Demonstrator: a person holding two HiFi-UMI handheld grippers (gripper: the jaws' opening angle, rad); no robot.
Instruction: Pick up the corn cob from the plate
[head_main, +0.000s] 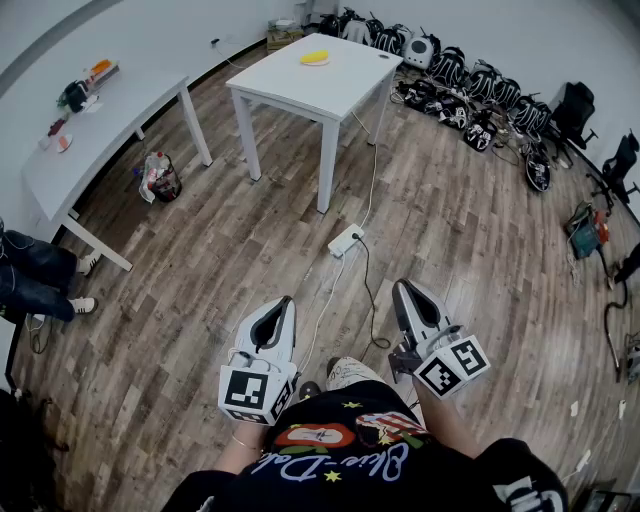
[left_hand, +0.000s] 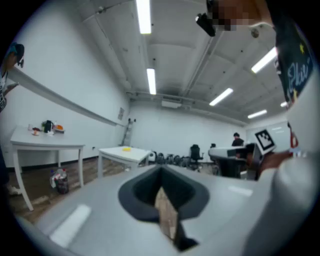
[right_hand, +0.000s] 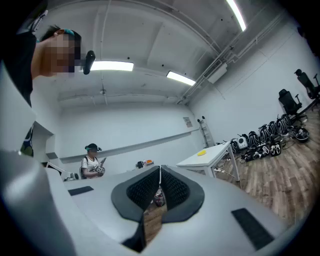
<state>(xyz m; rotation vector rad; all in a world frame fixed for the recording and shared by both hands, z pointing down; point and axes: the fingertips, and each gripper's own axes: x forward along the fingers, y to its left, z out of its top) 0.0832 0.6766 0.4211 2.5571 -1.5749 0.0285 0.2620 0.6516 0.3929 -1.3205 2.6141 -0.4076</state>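
The yellow corn cob (head_main: 315, 57) lies on a small plate on the white square table (head_main: 300, 85) at the far end of the room. It shows as a small yellow spot (left_hand: 126, 148) in the left gripper view and again as a yellow spot (right_hand: 201, 153) in the right gripper view. My left gripper (head_main: 283, 302) and right gripper (head_main: 405, 288) are held level close to my body, far from the table. Both have their jaws together with nothing between them.
A long white table (head_main: 100, 130) with small items stands at the left, a bag (head_main: 160, 178) on the floor beside it. A power strip (head_main: 345, 240) and cables lie ahead. Backpacks (head_main: 480, 95) line the far wall; a seated person's legs (head_main: 40, 270) are at the left.
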